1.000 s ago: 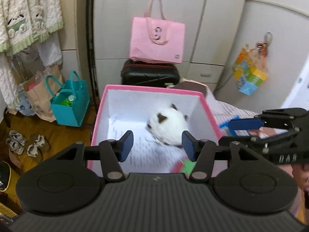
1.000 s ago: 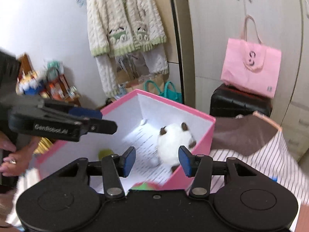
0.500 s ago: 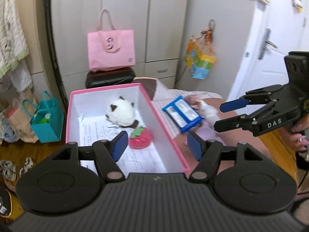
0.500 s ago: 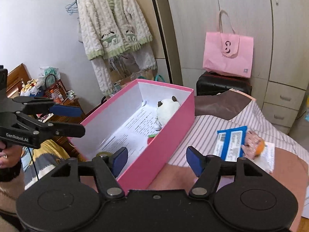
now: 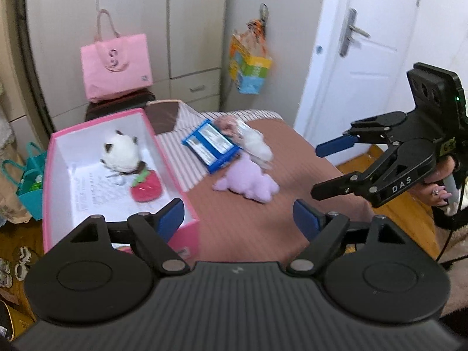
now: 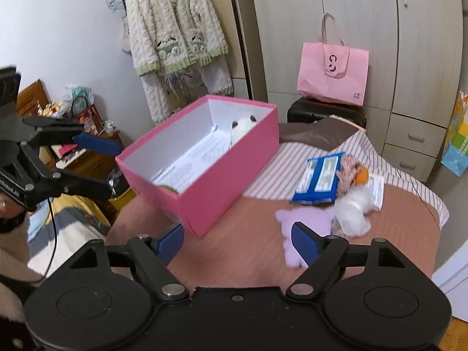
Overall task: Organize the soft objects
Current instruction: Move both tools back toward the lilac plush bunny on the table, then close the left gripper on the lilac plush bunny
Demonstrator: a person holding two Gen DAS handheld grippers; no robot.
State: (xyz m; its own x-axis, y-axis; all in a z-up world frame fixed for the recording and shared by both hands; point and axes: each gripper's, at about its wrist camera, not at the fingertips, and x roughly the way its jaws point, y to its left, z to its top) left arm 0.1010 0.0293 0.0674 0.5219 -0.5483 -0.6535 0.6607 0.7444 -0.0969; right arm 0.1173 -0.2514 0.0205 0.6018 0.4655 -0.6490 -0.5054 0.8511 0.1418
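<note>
A pink box (image 5: pixel 191 231) stands on the brown cover and holds a white plush with brown ears (image 5: pixel 120 152) and a red strawberry plush (image 5: pixel 146 188). To its right lie a purple plush (image 5: pixel 245 178), a white fluffy plush (image 5: pixel 257 146) and a blue pack (image 5: pixel 209 144). My left gripper (image 5: pixel 238 218) hovers over the box's near corner, jaws opening, nothing between them. My right gripper (image 6: pixel 237 239) hangs above the cover near the purple plush (image 6: pixel 307 219), jaws opening and empty. Each gripper also shows from the side: right gripper (image 5: pixel 317 171), left gripper (image 6: pixel 112 169).
A small patterned doll (image 6: pixel 351 169) rests against the blue pack (image 6: pixel 318 177). Behind the box (image 6: pixel 231 175) are a black suitcase (image 6: pixel 316 111) with a pink tote (image 6: pixel 333 73), cabinets and a hanging cardigan (image 6: pixel 172 29). A white door (image 5: pixel 359 58) is at the right, a teal bag (image 5: pixel 29 175) on the floor.
Both views have swung from the box's inside toward the toys lying on the cover to its right. Both pairs of jaws have spread wider. The two plushes lie in the box.
</note>
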